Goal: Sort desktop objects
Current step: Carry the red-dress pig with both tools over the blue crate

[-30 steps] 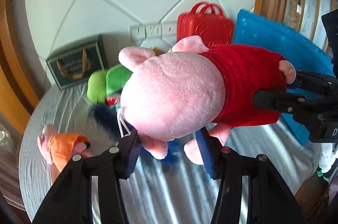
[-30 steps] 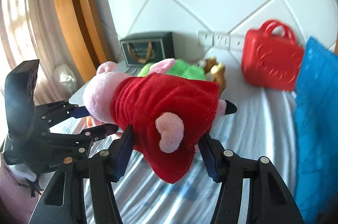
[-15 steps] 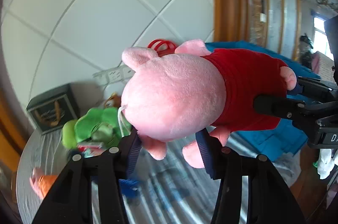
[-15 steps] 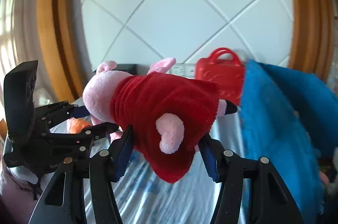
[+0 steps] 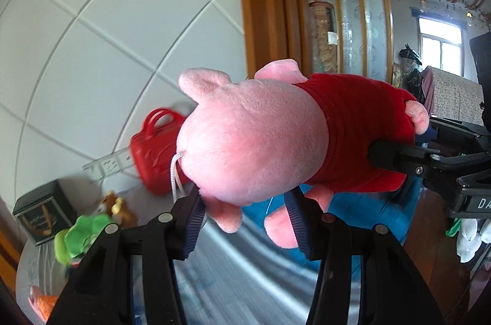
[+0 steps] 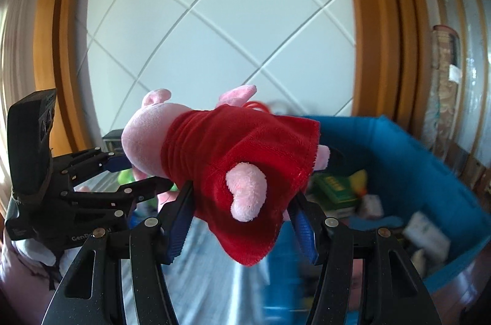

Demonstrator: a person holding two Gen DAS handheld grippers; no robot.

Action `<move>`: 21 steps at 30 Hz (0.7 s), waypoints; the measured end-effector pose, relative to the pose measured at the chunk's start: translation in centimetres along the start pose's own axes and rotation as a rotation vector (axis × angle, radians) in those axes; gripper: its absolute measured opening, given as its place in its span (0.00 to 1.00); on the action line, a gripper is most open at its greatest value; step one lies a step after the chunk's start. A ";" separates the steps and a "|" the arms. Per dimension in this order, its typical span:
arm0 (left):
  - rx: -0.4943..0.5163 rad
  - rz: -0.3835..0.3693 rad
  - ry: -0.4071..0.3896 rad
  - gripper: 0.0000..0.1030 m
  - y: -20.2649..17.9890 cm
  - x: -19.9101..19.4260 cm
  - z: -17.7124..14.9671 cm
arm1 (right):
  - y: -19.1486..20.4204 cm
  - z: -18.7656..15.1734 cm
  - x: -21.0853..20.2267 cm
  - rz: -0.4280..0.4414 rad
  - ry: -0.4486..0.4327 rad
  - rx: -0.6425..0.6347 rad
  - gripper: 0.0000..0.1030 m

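A pink pig plush in a red dress hangs in the air, held by both grippers. My left gripper is shut on its head and front legs. My right gripper is shut on its red dress; it also shows at the right of the left wrist view. The left gripper shows at the left of the right wrist view. A blue fabric bin holding a green box and other items stands below to the right.
A red toy case, a green plush, a brown bear, a dark box and an orange-clad plush lie on the grey striped tablecloth by the white panelled wall. Wooden frames stand beside it.
Both grippers have carried the plush up and to the right, from over the table toward the blue bin. Their hold on it is unchanged.
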State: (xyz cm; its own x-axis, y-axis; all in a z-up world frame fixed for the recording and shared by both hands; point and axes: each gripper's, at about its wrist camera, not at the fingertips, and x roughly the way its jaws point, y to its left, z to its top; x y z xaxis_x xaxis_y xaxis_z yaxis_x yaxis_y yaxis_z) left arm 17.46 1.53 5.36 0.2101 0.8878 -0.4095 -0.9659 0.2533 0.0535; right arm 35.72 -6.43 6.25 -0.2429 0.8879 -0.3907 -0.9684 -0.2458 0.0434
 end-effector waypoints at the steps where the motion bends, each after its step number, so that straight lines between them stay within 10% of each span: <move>1: -0.005 -0.004 -0.004 0.48 -1.9 0.9 0.9 | -1.2 0.2 -0.7 -0.003 -0.005 -0.004 0.57; 11: -0.006 -0.026 0.158 0.48 -16.8 10.1 5.8 | -18.4 -0.7 -3.0 -0.022 0.064 0.044 0.57; 21: -0.041 0.089 0.379 0.49 -22.1 16.0 4.1 | -25.3 -4.7 0.9 0.054 0.267 0.147 0.58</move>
State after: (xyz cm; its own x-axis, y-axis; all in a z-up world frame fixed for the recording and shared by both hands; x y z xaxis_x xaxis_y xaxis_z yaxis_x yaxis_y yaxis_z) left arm 42.75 11.71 1.41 0.0621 0.6989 -0.7125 -0.9846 0.1596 0.0707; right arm 60.29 -1.23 0.43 -0.2891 0.7370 -0.6110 -0.9572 -0.2131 0.1958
